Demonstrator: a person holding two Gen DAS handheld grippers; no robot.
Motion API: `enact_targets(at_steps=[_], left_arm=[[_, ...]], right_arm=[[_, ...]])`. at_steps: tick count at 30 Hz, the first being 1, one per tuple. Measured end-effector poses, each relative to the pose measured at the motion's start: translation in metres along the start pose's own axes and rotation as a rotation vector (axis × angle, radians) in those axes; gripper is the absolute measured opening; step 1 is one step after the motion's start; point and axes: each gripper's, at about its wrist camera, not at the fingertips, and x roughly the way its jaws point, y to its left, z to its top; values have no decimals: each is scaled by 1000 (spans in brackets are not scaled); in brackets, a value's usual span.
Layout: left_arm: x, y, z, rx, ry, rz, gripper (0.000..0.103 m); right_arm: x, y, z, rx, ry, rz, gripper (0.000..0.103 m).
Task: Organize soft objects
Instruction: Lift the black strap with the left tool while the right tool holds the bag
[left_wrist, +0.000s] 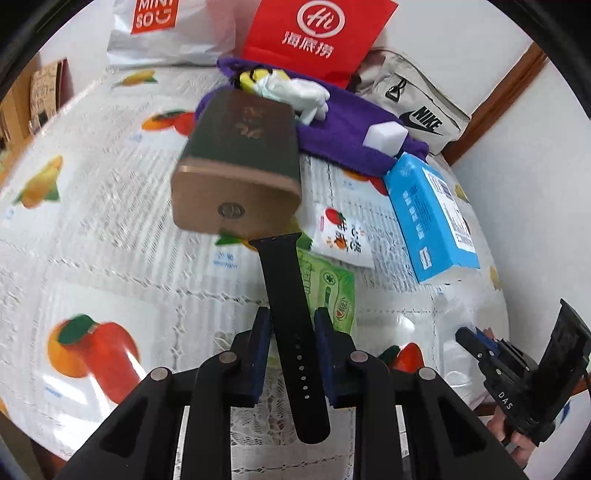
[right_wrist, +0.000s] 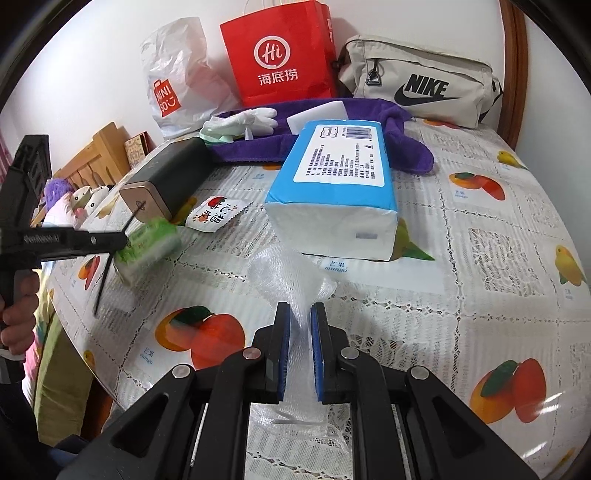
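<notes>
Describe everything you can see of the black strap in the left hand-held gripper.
The black strap is a matte, rubbery-looking watch band with a row of small holes toward its rounded free end. It stands between the blue pads of the left hand-held gripper, square connector end pointing away over the fruit-print tablecloth. From the right wrist it shows only as a thin dark line.

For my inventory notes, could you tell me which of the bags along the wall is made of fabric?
The beige Nike bag; the red bag is paper, the Miniso bag plastic.

White wall (right_wrist: 74, 55), fruit-print tablecloth (right_wrist: 480, 258)
</notes>
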Motion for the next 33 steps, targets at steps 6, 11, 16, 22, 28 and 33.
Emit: enact_targets(at_steps=[6,11,16,22,28,33], left_arm=[[15,-2,2,6,26,4,24],[17,-2,9,-15,13,-5,24],[2,-6,11,11,-22,-27,23],[-8,-3,8,0,-25,-67,23],[11,1,1,1,49,-15,24],[15,-1,6,-9,45,12,44]], right_arm=[[0,4,-1,-14,12,-3,12],[2,2,0,-10,20,-5,12],[2,0,2,-8,23,-11,12],[4,2,4,-16,21,-5,12],[3,7,3,-29,19,1,12],[3,8,3,-32,24,2,12]])
